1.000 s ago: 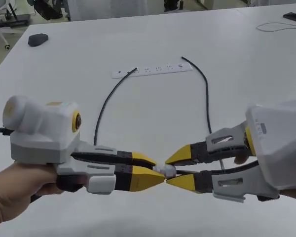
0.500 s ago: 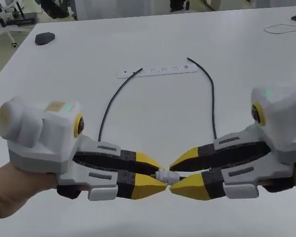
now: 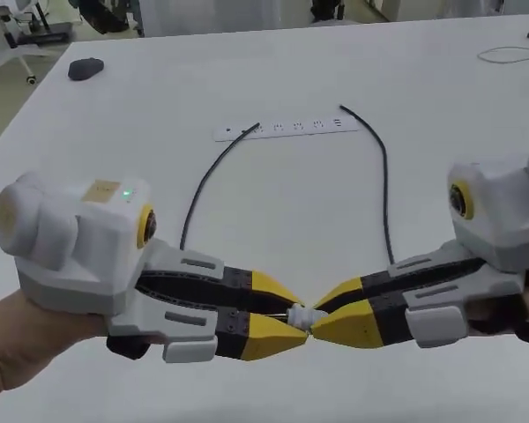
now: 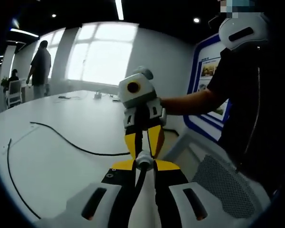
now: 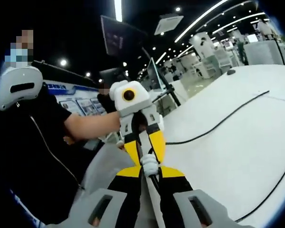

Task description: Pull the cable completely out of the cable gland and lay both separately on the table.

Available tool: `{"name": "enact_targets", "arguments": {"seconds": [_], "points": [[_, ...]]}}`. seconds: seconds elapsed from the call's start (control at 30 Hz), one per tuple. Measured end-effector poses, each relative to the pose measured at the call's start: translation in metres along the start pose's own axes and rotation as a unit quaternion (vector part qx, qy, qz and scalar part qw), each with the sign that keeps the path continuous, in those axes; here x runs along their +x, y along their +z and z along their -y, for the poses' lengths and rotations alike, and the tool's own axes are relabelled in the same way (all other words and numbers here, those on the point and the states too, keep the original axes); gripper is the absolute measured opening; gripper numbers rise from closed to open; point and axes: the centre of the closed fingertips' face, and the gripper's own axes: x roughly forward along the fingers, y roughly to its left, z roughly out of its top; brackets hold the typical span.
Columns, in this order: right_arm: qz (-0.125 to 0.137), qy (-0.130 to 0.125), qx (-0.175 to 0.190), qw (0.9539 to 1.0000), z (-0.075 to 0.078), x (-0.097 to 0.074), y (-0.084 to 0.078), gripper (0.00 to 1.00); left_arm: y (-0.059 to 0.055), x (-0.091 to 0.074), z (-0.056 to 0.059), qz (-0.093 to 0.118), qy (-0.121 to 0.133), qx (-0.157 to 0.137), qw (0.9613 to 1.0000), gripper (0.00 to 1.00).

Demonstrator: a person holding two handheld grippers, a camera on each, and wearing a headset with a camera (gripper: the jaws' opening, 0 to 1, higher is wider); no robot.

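- The left gripper (image 3: pixel 293 320) and the right gripper (image 3: pixel 320 322) meet nose to nose, held clear above the table (image 3: pixel 88 141).
- The small white cable gland (image 3: pixel 301 314) sits right at that meeting point, between the left fingertips and just ahead of the right ones.
- Left fingers: drawn narrow, pinching what looks to be the gland body.
- Right fingers: drawn narrow too. They seem to nip the black cable (image 3: pixel 385 194) just beside the gland, though the exact contact is hard to make out.
- The gland's long axis, and the cable through it, runs tip to tip, in line with both sets of fingers.
- Behind each set of fingers the cable drops to the table and trails away, its two ends lying near a power strip (image 3: pixel 286 129).
- Neither gripper is nearer, since both are already on the work. I judge the next pull must go straight apart along that shared line, because a sideways tug could make the cable bind in the gland.
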Motion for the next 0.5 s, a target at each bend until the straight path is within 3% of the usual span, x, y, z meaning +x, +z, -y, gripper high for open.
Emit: {"name": "enact_targets", "arguments": {"seconds": [0.07, 0.17, 0.23, 0.27, 0.3, 0.33, 0.5], "points": [[-0.006, 0.000, -0.008, 1.0000, -0.0020, -0.0002, -0.0006, 0.08, 0.0000, 0.0003, 0.0005, 0.000, -0.002, 0.001, 1.0000, 0.14], [-0.010, -0.015, -0.050, 0.9986, -0.0011, -0.0008, 0.0000, 0.07, -0.0002, 0.0002, -0.0008, 0.000, -0.001, -0.002, 1.0000, 0.14], [-0.009, -0.026, -0.090, 0.9956, -0.0020, -0.0006, 0.0011, 0.07, 0.0002, -0.0007, -0.0027, 0.003, 0.000, -0.016, 0.9999, 0.14], [-0.005, -0.024, -0.115, 0.9930, -0.0055, 0.0001, 0.0020, 0.07, 0.0009, -0.0019, -0.0005, 0.005, -0.006, -0.051, 0.9987, 0.14], [-0.001, -0.029, -0.128, 0.9914, -0.0062, 0.0000, 0.0032, 0.07, 0.0012, -0.0030, -0.0005, 0.007, -0.010, -0.057, 0.9983, 0.14], [0.005, -0.041, -0.164, 0.9856, -0.0055, -0.0010, 0.0060, 0.07, 0.0027, -0.0043, -0.0030, 0.014, -0.005, -0.043, 0.9990, 0.14], [-0.008, -0.076, -0.255, 0.9639, -0.0056, -0.0010, 0.0062, 0.07, 0.0049, -0.0036, -0.0044, 0.018, -0.004, -0.050, 0.9986, 0.14]]}}
